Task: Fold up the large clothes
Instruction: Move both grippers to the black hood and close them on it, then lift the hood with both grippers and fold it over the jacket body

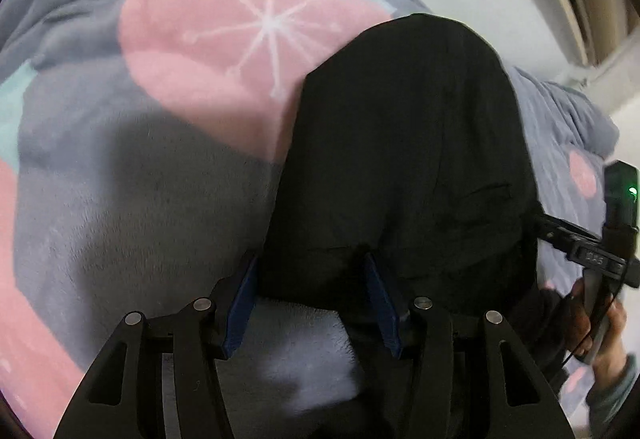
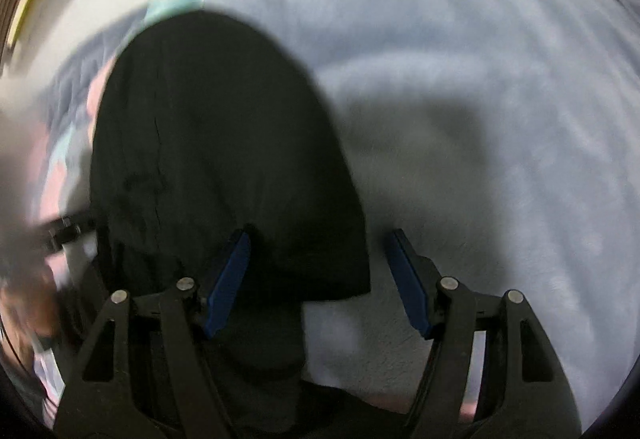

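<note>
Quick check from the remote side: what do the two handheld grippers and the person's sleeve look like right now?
Both the left gripper and the right gripper have black linkage arms with silver pivot pins and flat blue pads. The right unit's body shows a small green light. The sleeve looks grey-green.

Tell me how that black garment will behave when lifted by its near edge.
Likely floppy: the black garment lies flat, following the fleece blanket. Probably light, since it looks thin. It may cling rather than slide on that plush surface.

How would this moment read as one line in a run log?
black garment on blanket | left gripper open | right gripper open
</note>
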`<control>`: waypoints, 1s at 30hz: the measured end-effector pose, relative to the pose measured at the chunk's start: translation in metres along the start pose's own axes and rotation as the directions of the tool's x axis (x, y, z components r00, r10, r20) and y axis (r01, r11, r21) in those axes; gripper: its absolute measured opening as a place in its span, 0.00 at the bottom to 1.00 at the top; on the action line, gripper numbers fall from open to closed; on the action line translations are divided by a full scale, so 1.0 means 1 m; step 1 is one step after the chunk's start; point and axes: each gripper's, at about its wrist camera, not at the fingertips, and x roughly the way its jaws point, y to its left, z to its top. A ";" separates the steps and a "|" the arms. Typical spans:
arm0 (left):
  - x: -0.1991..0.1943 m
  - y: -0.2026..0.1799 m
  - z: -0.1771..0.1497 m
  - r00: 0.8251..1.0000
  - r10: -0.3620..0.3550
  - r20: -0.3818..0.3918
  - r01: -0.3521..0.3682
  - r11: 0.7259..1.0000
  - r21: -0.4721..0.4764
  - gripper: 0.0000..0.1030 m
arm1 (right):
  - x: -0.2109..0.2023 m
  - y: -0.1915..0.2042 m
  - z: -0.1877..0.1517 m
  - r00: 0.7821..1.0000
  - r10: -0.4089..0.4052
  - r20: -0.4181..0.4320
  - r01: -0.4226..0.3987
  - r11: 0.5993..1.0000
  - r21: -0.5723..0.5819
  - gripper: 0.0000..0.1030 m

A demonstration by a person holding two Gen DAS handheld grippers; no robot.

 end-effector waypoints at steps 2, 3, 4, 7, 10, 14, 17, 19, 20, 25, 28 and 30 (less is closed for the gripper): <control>-0.010 -0.001 0.007 0.999 -0.014 0.035 0.015 1.000 -0.002 0.53 | -0.007 0.000 0.004 1.000 0.013 0.021 -0.013 1.000 -0.004 0.66; -0.016 -0.002 0.013 0.997 -0.018 0.071 0.018 1.000 -0.009 0.53 | -0.011 0.000 0.008 0.999 0.022 0.034 -0.021 1.000 -0.004 0.66; -0.017 -0.001 0.017 0.996 -0.024 0.083 0.026 0.999 -0.022 0.54 | -0.015 0.001 0.015 0.998 0.026 0.052 -0.026 1.000 -0.004 0.66; -0.002 -0.002 0.027 0.996 -0.073 0.042 0.076 0.995 -0.064 0.65 | -0.012 0.005 0.031 0.998 0.043 0.055 -0.044 0.999 0.007 0.67; 0.016 -0.005 0.027 0.999 -0.047 0.014 0.048 0.997 -0.067 0.65 | 0.009 0.006 0.034 0.998 0.063 -0.018 -0.062 0.997 0.039 0.67; 0.007 -0.007 0.014 0.997 -0.006 0.078 0.012 0.997 -0.073 0.25 | -0.002 0.011 0.021 0.997 0.067 0.032 -0.067 0.998 -0.009 0.20; -0.026 -0.021 -0.003 0.986 -0.009 0.165 0.014 0.999 -0.029 0.14 | -0.034 0.022 0.005 0.994 0.038 0.107 -0.030 0.996 -0.079 0.10; -0.049 -0.035 -0.017 0.976 -0.007 0.216 0.001 1.000 0.027 0.14 | -0.062 0.031 -0.009 0.986 0.017 0.166 0.003 0.993 -0.119 0.10; -0.062 -0.042 -0.025 0.971 -0.005 0.240 -0.008 0.999 0.053 0.13 | -0.077 0.035 -0.016 0.981 0.016 0.194 0.010 0.991 -0.133 0.09; -0.125 -0.067 -0.063 0.939 -0.021 0.344 -0.022 0.992 0.121 0.14 | -0.145 0.046 -0.054 0.947 -0.003 0.320 0.069 0.978 -0.197 0.09; -0.164 -0.081 -0.091 0.917 -0.018 0.398 -0.045 0.988 0.147 0.14 | -0.174 0.062 -0.087 0.926 -0.034 0.376 0.131 0.962 -0.238 0.09; -0.184 -0.088 -0.119 0.909 -0.023 0.416 -0.053 0.984 0.169 0.14 | -0.187 0.067 -0.109 0.916 -0.040 0.399 0.152 0.955 -0.253 0.08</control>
